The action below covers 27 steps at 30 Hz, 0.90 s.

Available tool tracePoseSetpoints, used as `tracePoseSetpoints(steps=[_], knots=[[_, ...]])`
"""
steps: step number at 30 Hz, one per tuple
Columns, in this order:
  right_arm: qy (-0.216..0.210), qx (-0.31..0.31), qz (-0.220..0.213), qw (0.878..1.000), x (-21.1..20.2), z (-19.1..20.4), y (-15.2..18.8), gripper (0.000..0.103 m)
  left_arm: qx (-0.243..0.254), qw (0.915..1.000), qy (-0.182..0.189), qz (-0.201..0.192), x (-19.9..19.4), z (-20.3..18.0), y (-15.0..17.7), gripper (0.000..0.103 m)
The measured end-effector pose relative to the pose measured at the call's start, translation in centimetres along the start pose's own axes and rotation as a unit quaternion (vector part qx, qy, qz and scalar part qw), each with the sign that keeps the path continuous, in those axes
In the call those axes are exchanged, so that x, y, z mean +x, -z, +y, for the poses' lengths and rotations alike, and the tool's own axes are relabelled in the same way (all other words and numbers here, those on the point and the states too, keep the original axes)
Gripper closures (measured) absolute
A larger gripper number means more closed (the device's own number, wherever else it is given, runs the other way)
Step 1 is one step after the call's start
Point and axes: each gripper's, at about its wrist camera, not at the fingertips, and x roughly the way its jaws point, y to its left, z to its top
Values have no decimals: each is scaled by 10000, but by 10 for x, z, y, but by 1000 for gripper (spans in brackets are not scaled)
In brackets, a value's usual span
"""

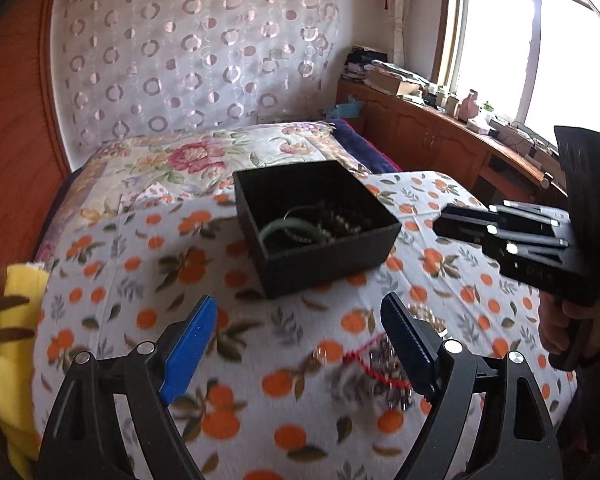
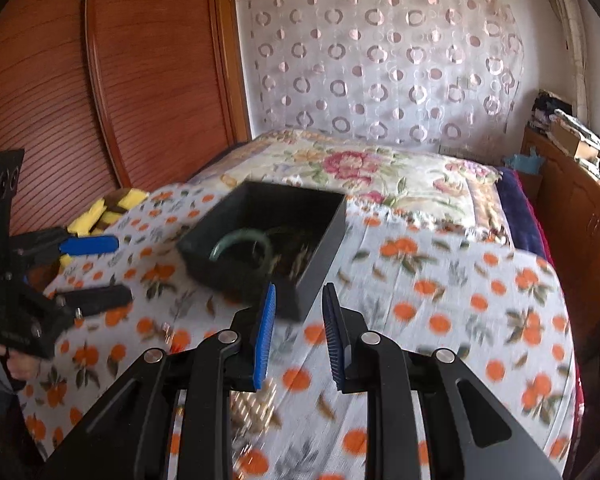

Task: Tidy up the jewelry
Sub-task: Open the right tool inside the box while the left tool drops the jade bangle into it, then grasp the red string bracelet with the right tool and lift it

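Left wrist view first: my left gripper (image 1: 296, 344) hangs over the orange-print blanket (image 1: 148, 292), jaws spread wide and holding nothing. The black box (image 1: 320, 248) sits at twelve o'clock, just ahead, with a green bangle (image 1: 276, 232) and beaded strands already inside. A loose tangle of beads on a red cord (image 1: 376, 364) lies on the blanket at four o'clock, partly behind my right-hand finger. I judge that's the next pick: swing right, drop, close on it.

Right wrist view: my right gripper (image 2: 298, 336) has its jaws parted, narrower, empty. The box is at eleven o'clock, close ahead. Gold-toned beads (image 2: 256, 404), blurred, lie below at seven o'clock; reaching them calls for pulling back and lowering.
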Motion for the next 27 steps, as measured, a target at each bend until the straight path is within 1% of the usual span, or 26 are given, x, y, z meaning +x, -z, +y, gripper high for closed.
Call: tracePoseSetpoints(steps=[7, 9, 12, 15, 18, 24, 25, 26, 27], knots=[[-153, -78, 175, 9997, -6, 27, 25, 77, -93, 9999, -38, -39, -15, 2, 23, 21], [-213, -113, 239, 9994, -5, 36, 31, 81, -128, 9999, -46, -58, -20, 3, 29, 21], [-246, -140, 317, 9991, -4, 44, 35, 82, -195, 9997, -55, -105, -27, 6, 36, 21], [-290, -129, 418, 9986, -1, 50, 42, 83, -243, 9995, -78, -165, -33, 8, 40, 17], [-320, -102, 496, 9982, 3, 53, 45, 83, -251, 9994, -97, -218, -40, 8, 45, 17], [-228, -25, 724, 9971, 17, 53, 52, 83, -316, 9991, -61, -263, -46, 8, 50, 17], [-218, -37, 735, 9971, 18, 54, 52, 85, -320, 9991, -51, -263, -46, 8, 50, 17], [-225, -54, 754, 9969, 19, 55, 52, 92, -318, 9991, -40, -265, -46, 7, 51, 17], [-213, -86, 765, 9968, 20, 56, 52, 93, -313, 9992, -27, -264, -46, 6, 51, 17]])
